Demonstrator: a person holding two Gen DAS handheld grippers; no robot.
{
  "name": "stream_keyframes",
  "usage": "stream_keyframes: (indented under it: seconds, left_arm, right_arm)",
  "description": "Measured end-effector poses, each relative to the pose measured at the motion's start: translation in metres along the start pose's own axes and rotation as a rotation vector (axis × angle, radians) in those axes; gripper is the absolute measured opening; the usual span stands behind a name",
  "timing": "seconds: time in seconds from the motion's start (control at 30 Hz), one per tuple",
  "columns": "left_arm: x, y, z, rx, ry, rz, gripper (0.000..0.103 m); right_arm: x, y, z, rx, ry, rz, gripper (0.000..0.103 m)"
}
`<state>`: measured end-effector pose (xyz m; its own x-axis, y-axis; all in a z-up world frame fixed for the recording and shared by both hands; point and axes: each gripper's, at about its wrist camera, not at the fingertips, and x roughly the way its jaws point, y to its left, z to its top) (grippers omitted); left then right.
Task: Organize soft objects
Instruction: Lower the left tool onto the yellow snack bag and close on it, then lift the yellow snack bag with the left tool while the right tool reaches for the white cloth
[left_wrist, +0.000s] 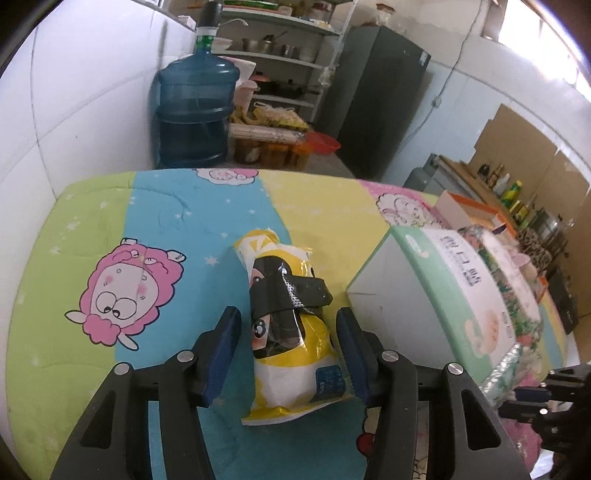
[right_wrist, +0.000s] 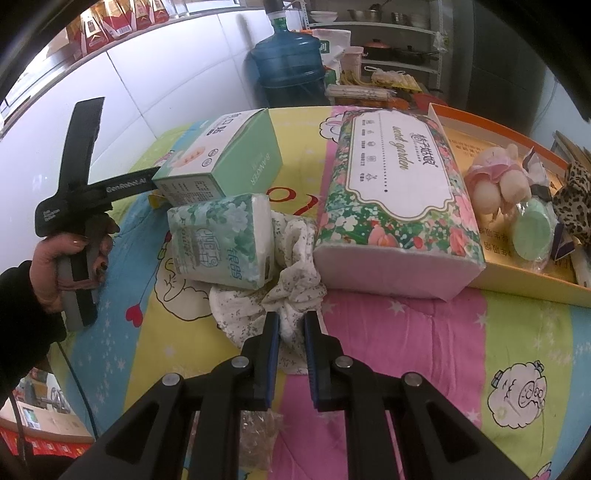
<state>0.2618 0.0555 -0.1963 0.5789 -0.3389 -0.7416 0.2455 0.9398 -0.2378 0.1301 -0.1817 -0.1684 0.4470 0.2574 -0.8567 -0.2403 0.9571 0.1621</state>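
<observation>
On the far right of the quilt (right_wrist: 406, 332), an open orange tray (right_wrist: 517, 284) holds a pink plush toy (right_wrist: 495, 184), a round green pad in clear wrap (right_wrist: 533, 232) and a leopard-print cloth (right_wrist: 576, 199). Against the tray's near wall we see a large floral tissue pack (right_wrist: 391, 206), then a crumpled speckled white cloth (right_wrist: 295, 273), a small green-flowered tissue pack (right_wrist: 221, 240) lying partly on that cloth, and a mint-green carton (right_wrist: 221, 162) behind it.

Our right gripper (right_wrist: 291, 328) pinches a fold of the white cloth, its blue pads drawn close on the fabric. Our left gripper (left_wrist: 288, 350) straddles a glossy yellow packet (left_wrist: 291, 354) with a black strap (left_wrist: 291, 291) wrapped around it; the right pad touches the packet's edge, a sliver of gap shows at the left pad, so the jaws stand partly spread, not clamped. In the right wrist view a hand (right_wrist: 62, 266) grips that tool's handle.

Open quilt lies left of the packet, out to the rounded table edge by the white wall; to its right the carton's side stands near. A blue water jug (left_wrist: 195, 114) sits beyond the far edge.
</observation>
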Motion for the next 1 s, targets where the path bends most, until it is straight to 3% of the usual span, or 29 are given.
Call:
stream_keyframes:
  seconds: [0.1,0.17,0.27,0.5,1.0]
  left_arm:
    - [0.002,-0.002,0.001,0.004,-0.005,0.025,0.051]
    - [0.002,-0.003,0.000,0.003,-0.009,0.028,0.041]
    - [-0.002,-0.002,-0.002,-0.005,-0.018,0.032,0.040]
    - [-0.027,0.008,-0.015,-0.067,-0.069,0.067,0.039]
    - [-0.115,-0.016,-0.022,-0.066,-0.242,0.099,0.039]
  right_arm:
    - [0.000,0.000,0.000,-0.004,0.000,-0.004,0.014]
    - [0.000,0.002,-0.002,-0.012,-0.007,-0.019,0.011]
    - [-0.004,0.007,-0.003,-0.034,-0.027,-0.033,0.005]
    - [-0.026,0.010,-0.010,-0.019,-0.073,-0.015,0.004]
    - [-0.095,0.019,0.005,-0.021,-0.215,0.027,0.004]
